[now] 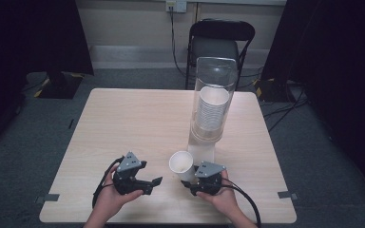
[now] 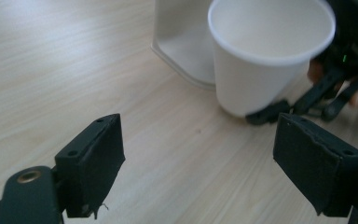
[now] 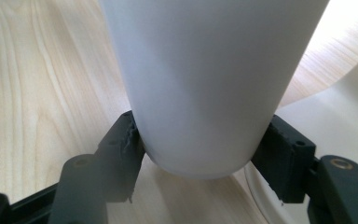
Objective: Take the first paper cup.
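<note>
one paper cup [image 1: 181, 164] is out of the dispenser [image 1: 212, 99], clamped low by the right gripper [image 1: 190, 183] near the worktop's [image 1: 123, 123] front edge; left gripper [image 1: 154, 183] jaws wide, empty; placing remains.

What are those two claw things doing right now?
Left gripper: fingers open, nothing between them.
Right gripper: fingers closed on the white paper cup, near its base.

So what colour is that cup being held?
Plain white, inside and out; the paper cup shows best in the left gripper view.
</note>
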`<state>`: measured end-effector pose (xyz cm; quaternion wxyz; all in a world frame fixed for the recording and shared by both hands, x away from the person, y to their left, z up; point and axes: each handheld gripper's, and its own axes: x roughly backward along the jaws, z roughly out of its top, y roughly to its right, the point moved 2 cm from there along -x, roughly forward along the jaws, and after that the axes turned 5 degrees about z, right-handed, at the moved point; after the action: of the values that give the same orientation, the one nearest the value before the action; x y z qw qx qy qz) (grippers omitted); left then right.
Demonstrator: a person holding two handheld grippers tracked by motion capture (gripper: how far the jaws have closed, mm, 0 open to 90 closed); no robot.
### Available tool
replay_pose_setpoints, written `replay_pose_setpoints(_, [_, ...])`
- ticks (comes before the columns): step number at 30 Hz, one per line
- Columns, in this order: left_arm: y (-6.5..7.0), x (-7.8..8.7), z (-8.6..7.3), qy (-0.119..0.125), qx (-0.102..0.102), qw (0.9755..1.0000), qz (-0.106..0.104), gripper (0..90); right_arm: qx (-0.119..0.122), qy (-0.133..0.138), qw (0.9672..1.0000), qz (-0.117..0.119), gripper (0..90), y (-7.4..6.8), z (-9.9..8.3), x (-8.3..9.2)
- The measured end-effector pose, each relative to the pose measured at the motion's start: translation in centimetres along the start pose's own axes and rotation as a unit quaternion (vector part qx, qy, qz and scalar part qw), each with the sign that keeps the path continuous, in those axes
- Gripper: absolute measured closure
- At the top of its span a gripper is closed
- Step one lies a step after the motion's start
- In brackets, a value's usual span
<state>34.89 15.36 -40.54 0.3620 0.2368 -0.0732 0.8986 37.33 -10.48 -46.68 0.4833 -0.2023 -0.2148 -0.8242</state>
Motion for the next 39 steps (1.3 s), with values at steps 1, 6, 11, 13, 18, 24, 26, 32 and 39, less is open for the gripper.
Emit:
replay_pose_setpoints(1, [-0.1,0.0,0.6,0.002,0.004,1.0000,-0.002,16.0,0.001,-0.001,1.0000,0.003,37.1,-0.1,0.0,-0.1])
replay_pose_setpoints(6, [-0.1,-0.1,2.5,0.006,0.018,0.9998,-0.008,22.8,0.022,-0.004,0.9997,0.004,37.1,-0.7,0.2,-0.3])
replay_pose_setpoints(11, [0.1,-1.1,3.3,-0.018,0.020,0.9995,-0.015,36.6,0.028,-0.001,0.9995,0.015,37.1,-1.2,0.3,-0.6])
replay_pose_setpoints(13, [0.2,-1.7,3.3,-0.026,0.025,0.9992,-0.017,40.7,0.032,0.005,0.9993,0.018,37.1,-1.4,0.6,-0.6])
replay_pose_setpoints(18, [0.4,-2.5,3.4,-0.053,0.022,0.9983,-0.009,48.1,0.041,0.012,0.9988,0.023,37.0,-1.8,0.8,-0.6])
replay_pose_setpoints(24, [0.3,-2.8,3.7,-0.067,0.043,0.9968,-0.002,66.0,0.042,0.025,0.9985,0.025,36.9,-1.9,1.0,-0.5])
replay_pose_setpoints(26, [0.3,-3.0,3.6,-0.068,0.039,0.9969,0.005,75.2,0.041,0.027,0.9985,0.023,36.8,-1.9,1.1,-0.5])
replay_pose_setpoints(32, [0.4,-3.1,3.4,-0.069,0.059,0.9959,0.008,83.5,0.032,0.028,0.9989,0.020,35.6,-1.9,1.0,-0.7])
replay_pose_setpoints(39, [-1.2,-2.4,3.3,-0.090,0.082,0.9920,0.034,86.8,0.009,0.019,0.9998,-0.005,26.9,-1.1,0.5,-0.4])
